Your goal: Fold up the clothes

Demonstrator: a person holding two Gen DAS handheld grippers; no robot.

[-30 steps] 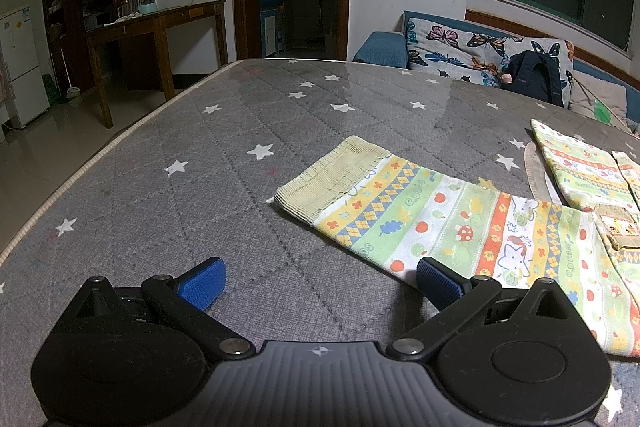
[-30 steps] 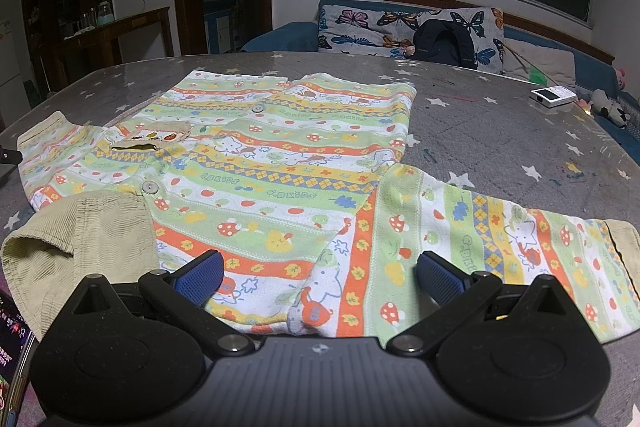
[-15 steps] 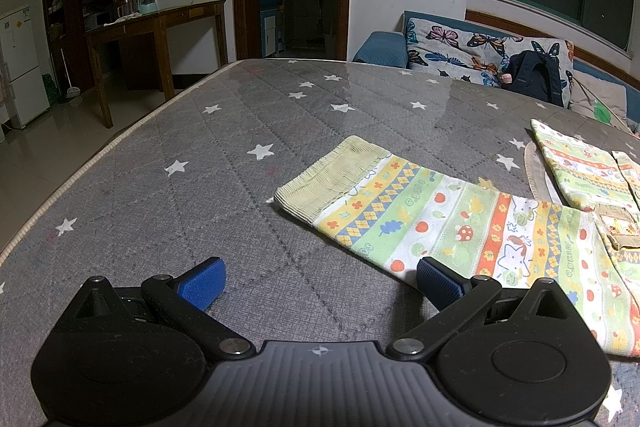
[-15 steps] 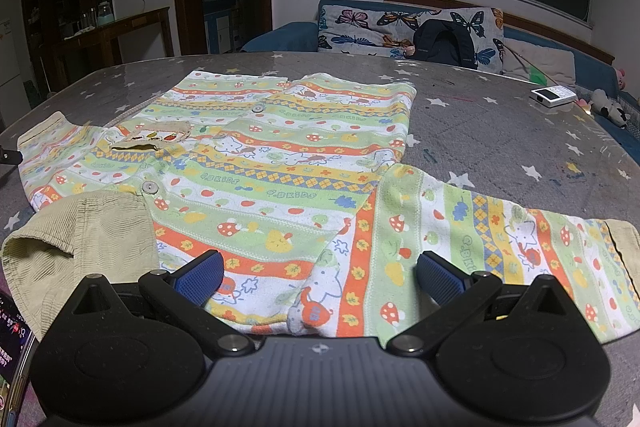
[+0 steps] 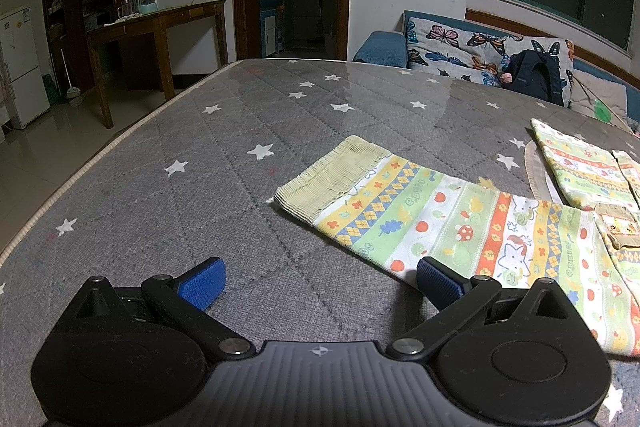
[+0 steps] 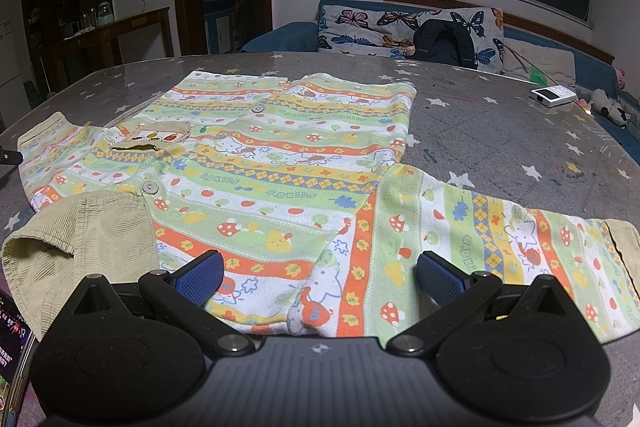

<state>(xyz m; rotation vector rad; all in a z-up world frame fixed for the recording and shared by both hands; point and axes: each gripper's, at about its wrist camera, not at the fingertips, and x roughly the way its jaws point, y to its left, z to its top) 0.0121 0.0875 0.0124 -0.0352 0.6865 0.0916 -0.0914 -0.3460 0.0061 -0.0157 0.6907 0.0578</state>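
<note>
While spread flat, shirt (image 6: 280,163), sleeves (image 6: 500,239) outstretched sideways.

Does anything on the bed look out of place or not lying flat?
Mostly tidy. The shirt lies spread flat, sleeves out. Only its chest pocket gapes open, and a small white device sits on the mattress beyond it.

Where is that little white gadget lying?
In the right wrist view, the white gadget lies on the grey mattress, far right, beyond the shirt, near the sofa.
</note>
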